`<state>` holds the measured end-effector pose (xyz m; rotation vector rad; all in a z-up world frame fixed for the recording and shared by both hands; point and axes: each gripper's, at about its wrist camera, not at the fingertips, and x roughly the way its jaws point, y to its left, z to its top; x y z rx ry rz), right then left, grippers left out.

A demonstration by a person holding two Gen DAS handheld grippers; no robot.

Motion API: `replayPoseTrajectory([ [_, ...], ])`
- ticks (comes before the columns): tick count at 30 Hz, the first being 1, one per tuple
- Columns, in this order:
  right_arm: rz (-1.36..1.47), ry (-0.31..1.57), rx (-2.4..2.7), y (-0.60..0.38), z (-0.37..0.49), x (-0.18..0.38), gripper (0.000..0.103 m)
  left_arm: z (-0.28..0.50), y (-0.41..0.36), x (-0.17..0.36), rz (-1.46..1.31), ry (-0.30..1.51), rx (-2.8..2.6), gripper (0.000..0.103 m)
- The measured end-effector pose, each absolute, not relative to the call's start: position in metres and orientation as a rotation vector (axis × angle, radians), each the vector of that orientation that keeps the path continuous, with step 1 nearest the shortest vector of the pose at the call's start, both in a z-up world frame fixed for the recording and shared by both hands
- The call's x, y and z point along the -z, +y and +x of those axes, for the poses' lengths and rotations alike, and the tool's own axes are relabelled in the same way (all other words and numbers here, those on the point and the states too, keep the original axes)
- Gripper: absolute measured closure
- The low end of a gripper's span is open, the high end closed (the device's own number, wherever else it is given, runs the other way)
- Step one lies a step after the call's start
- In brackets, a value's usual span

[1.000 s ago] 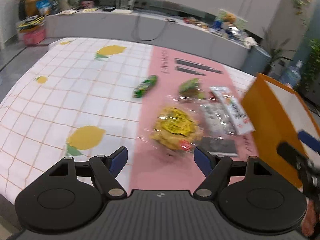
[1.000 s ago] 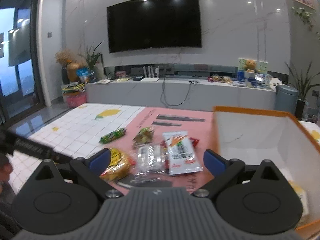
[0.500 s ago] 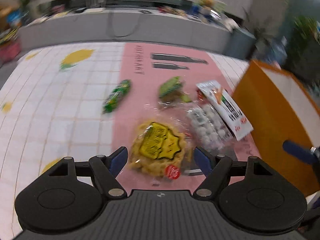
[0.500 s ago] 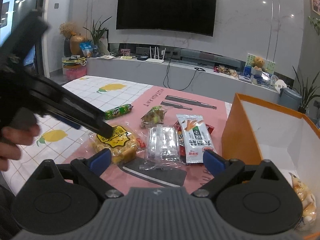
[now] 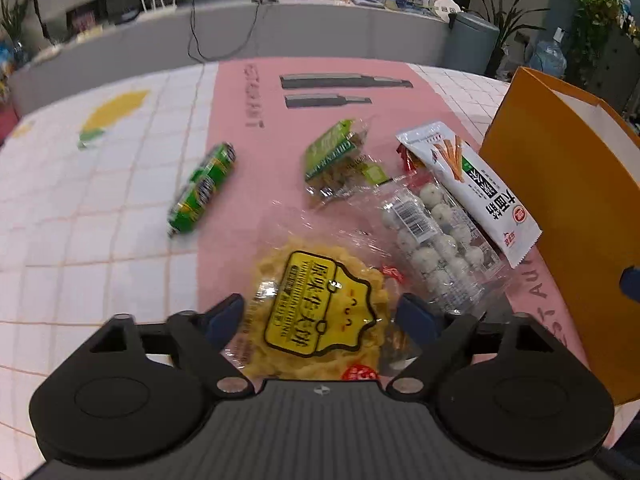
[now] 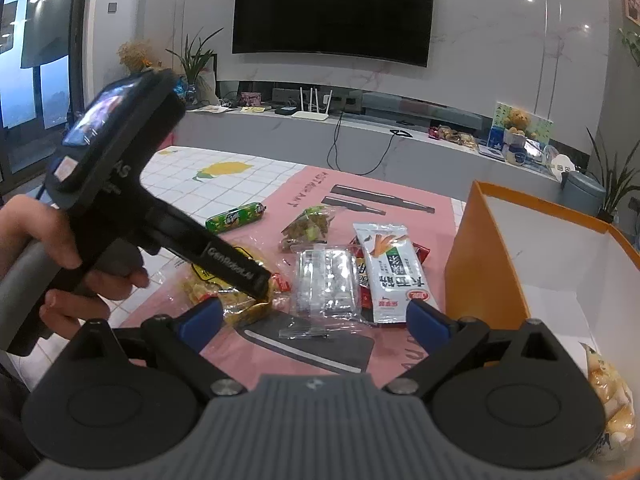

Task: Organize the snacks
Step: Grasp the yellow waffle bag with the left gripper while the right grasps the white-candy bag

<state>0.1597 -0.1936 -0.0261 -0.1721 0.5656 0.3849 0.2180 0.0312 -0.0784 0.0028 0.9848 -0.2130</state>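
Note:
My left gripper [image 5: 320, 316] is open, its blue fingertips either side of a clear bag of yellow crackers [image 5: 320, 312] on the pink mat; I cannot tell if they touch it. The bag [image 6: 236, 304] shows under the left gripper in the right wrist view. Beside it lie a pack of white balls [image 5: 436, 240], a white stick-snack packet [image 5: 472, 188], a green-labelled bag [image 5: 340, 156] and a green sausage [image 5: 202, 190]. My right gripper [image 6: 316, 316] is open and empty, above the mat's near edge. An orange box [image 6: 484, 264] stands right, with a snack bag [image 6: 612, 404] inside.
The table has a white grid cloth with lemons [image 5: 116, 112] and a pink mat [image 5: 248, 184]. The left hand and gripper body [image 6: 120, 208] fill the left of the right wrist view. A grey counter [image 6: 360, 140] and TV stand behind.
My left gripper has moved forward and down over the cracker bag, which now sits between its fingertips. My right gripper has stayed open and nearly still.

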Motion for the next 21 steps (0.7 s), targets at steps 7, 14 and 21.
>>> replayPoseTrajectory([
  [7, -0.164, 0.573, -0.386, -0.194, 0.157, 0.027, 0.007, 0.216, 0.01, 0.098, 0.134, 0.969, 0.22, 0.0],
  [14, -0.164, 0.574, -0.379, -0.199, 0.158, 0.024, 0.007, 0.214, 0.018, 0.096, 0.059, 0.924, 0.152, 0.006],
  [21, -0.145, 0.569, -0.403, -0.198, 0.159, 0.019, 0.007, 0.201, 0.036, 0.088, -0.067, 0.947, 0.107, 0.017],
])
